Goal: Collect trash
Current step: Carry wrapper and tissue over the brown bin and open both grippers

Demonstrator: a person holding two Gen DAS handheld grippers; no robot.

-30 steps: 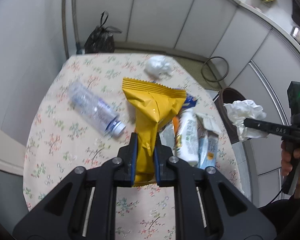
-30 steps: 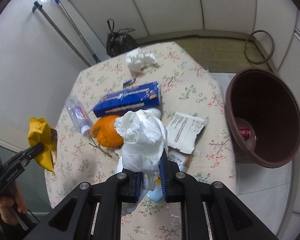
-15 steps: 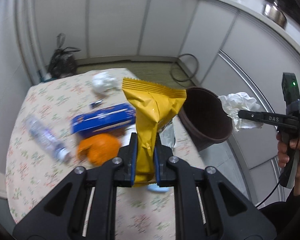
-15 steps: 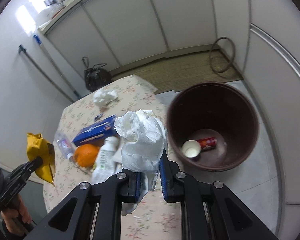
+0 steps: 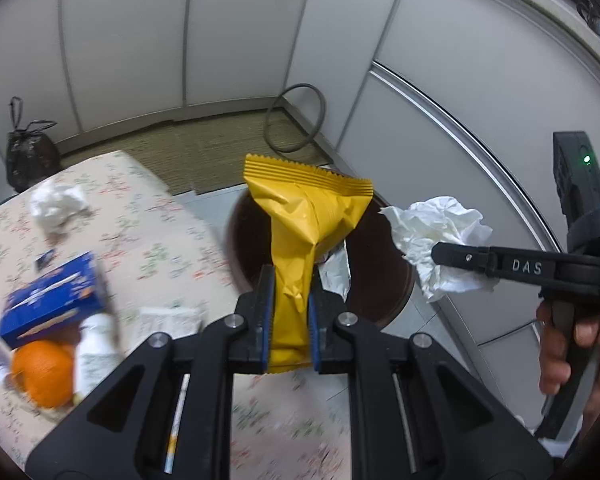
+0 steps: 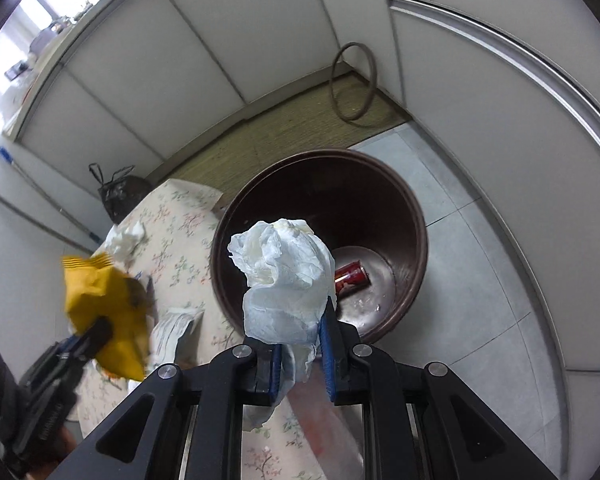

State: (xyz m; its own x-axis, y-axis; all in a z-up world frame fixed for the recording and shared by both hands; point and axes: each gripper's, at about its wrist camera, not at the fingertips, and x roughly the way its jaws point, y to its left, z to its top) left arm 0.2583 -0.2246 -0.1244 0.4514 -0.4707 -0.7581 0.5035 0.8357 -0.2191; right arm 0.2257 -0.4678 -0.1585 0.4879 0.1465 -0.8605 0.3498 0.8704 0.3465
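My left gripper (image 5: 290,280) is shut on a yellow snack wrapper (image 5: 304,232) and holds it upright over the table's edge, in front of the brown trash bin (image 5: 396,280). My right gripper (image 6: 298,320) is shut on a crumpled white tissue (image 6: 286,276) above the near rim of the bin (image 6: 320,160). The bin holds a red can (image 6: 352,276). The right gripper with its tissue (image 5: 440,240) shows at the right of the left wrist view. The wrapper (image 6: 104,304) shows at the left of the right wrist view.
On the floral table (image 5: 160,232) lie a crumpled tissue (image 5: 58,204), a blue box (image 5: 52,300), an orange (image 5: 42,372), a white bottle (image 5: 94,352) and a paper packet (image 5: 168,320). A black bag (image 5: 30,156) and a ring (image 5: 296,118) sit on the floor by white cabinets.
Both grippers have swung right from over the table toward the bin, each still holding its item. The bin now sits directly ahead of both.
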